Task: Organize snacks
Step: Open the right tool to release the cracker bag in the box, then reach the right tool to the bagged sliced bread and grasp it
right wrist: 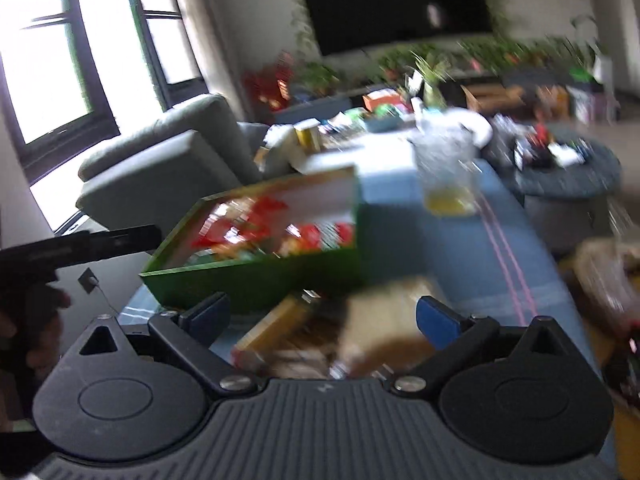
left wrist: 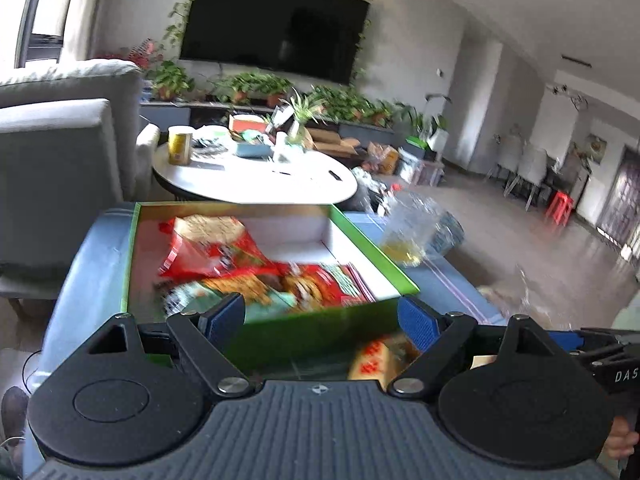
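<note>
So both grippers are spread wide and holding nothing. The left gripper [left wrist: 322,316] hangs right over the near wall of the green box [left wrist: 400,270], its blue pads on either side of that wall but not pressing on it. Just under it, in front of the box, there's a yellowish packet with red print [left wrist: 374,362] lying on the table [left wrist: 460,280], which has a blue cloth on it. The right gripper [right wrist: 324,316] hovers over a blurry tan packet [right wrist: 384,320] and a yellow box-like snack [right wrist: 272,328] on the same table, neither one touched as far as I can tell.

Inside the green box there's a pile of snack bags [left wrist: 240,268], mostly red and orange wrappers plus a teal one, all bunched toward the near left side. Past the box on the right stands a clear glass jug [left wrist: 412,232] with a bit of yellow liquid. Further back sit a white round table [left wrist: 256,180], a grey sofa [left wrist: 68,128] and a big dark TV [left wrist: 276,24].
</note>
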`<state>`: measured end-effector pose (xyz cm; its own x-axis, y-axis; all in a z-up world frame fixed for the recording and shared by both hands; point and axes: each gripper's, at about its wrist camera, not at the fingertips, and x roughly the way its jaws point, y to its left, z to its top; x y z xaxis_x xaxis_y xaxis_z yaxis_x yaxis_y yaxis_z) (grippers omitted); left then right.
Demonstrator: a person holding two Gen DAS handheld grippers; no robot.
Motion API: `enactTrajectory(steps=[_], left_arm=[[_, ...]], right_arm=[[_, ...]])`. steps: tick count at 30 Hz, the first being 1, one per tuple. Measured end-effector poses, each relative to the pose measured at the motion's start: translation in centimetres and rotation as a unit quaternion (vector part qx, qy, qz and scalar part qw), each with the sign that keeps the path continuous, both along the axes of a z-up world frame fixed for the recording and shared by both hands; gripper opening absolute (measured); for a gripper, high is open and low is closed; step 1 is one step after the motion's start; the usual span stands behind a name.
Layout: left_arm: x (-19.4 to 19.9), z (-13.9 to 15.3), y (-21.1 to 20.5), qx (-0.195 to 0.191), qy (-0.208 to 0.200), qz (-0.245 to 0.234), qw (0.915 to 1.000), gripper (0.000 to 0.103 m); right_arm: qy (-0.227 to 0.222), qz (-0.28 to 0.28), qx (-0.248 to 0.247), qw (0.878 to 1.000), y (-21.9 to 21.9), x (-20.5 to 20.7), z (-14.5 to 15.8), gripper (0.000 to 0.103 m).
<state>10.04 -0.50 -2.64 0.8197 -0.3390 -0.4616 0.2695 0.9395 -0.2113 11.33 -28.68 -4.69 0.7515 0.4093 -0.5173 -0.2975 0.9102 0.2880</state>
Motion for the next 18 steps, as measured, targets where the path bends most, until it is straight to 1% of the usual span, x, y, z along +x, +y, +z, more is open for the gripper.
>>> enactTrajectory(steps=[3,6,12,16,18], left_arm=[[0.2,-0.7,-1.3,0.007,0.015,-0.007,0.9998,0.082],[0.3,-1.2,-2.4,0.004,0.026,-0.020,0.9994,0.082],[0.4,-1.8,-5.0,0.019,0.036,-0.050,0.9979,0.082],[0.8,-2.2,-6.4,0.019,0.045,-0.068,0.9964,0.081],[1.0,-2.4,-7.2,0.019,0.051,-0.079,0.9954,0.081]], right_arm=[[0.020,0.001,0.008,1.000,-0.3,-0.5,-0.7,0.074],[0.045,-0.023,0.014,0.999,-0.9,0.4,-1.0,0.073],[0.053,-0.069,0.032,0.996,-3.1,2.0,-1.2,0.073],[0.065,-0.082,0.040,0.994,-4.0,3.3,-1.6,0.073],[0.064,-0.079,0.043,0.994,-4.2,3.7,-1.6,0.073]])
